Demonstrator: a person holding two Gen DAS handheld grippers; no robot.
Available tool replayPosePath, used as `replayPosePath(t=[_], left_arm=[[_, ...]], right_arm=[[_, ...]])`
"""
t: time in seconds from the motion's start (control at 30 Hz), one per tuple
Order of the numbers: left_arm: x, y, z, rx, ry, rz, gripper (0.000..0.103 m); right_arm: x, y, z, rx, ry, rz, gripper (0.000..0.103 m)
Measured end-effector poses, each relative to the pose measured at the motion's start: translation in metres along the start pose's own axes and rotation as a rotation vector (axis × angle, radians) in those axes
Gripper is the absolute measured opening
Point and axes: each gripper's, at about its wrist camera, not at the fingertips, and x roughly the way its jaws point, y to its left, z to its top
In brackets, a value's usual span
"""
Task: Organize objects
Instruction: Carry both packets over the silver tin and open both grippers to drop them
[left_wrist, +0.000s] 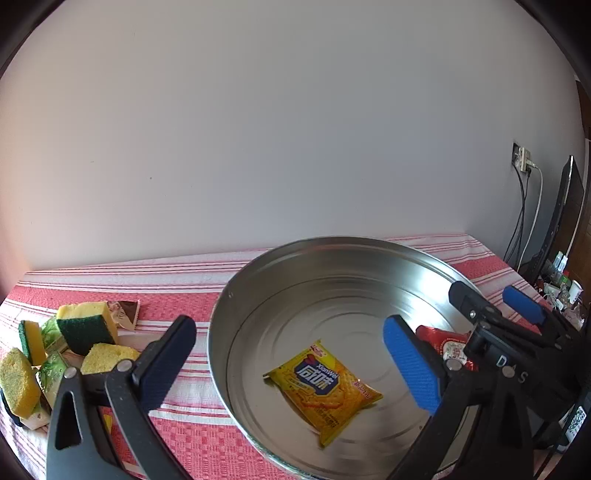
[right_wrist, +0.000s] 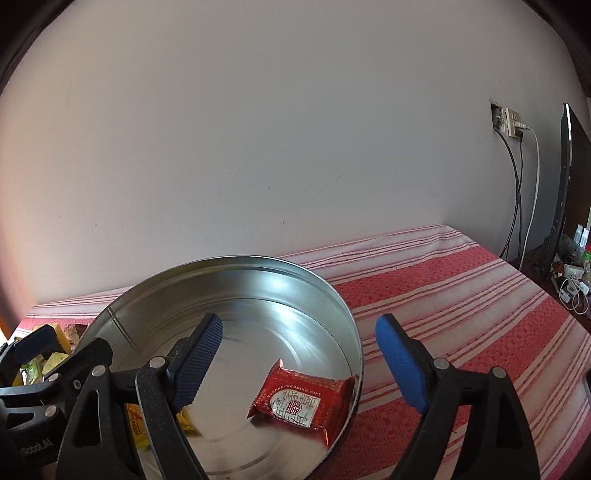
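Observation:
A round metal tin (left_wrist: 236, 291) (right_wrist: 332, 291) stands on the red striped cloth. A yellow snack packet (left_wrist: 323, 387) lies on its floor; in the right wrist view only its edge (right_wrist: 135, 421) shows behind a finger. A red wedding-gift packet (right_wrist: 303, 400) lies by the tin's right wall, partly hidden in the left wrist view (left_wrist: 441, 338). My left gripper (left_wrist: 291, 360) is open over the yellow packet, holding nothing. My right gripper (right_wrist: 303, 363) is open above the red packet, holding nothing. It also shows in the left wrist view (left_wrist: 491, 295).
Several yellow-green sponges (left_wrist: 86, 325) and green packets (left_wrist: 53, 369) are piled left of the tin, with a brown packet (left_wrist: 127, 312) behind. The wall runs along the table's far edge. A monitor (right_wrist: 570, 192) and cables (right_wrist: 517, 192) stand off the right end.

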Motion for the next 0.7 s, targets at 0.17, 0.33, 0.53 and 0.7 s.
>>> replayPosePath(t=[0.17, 0.33, 0.53, 0.7], left_arm=[[-0.002, -0.001, 0.001, 0.000, -0.008, 0.016, 0.103], [-0.006, 0.004, -0.003, 0.014, -0.026, 0.076, 0.103], [-0.006, 0.030, -0.009, -0.019, -0.018, 0.128, 0.103], [-0.013, 0.047, -0.018, -0.028, -0.019, 0.155, 0.103]], right_arm=[[0.002, 0.006, -0.003, -0.024, -0.012, -0.012, 0.087], [-0.002, 0.006, -0.005, -0.035, -0.067, -0.004, 0.087], [-0.007, 0.006, -0.005, -0.023, -0.122, -0.014, 0.087], [-0.011, 0.004, -0.006, -0.003, -0.146, -0.025, 0.087]])
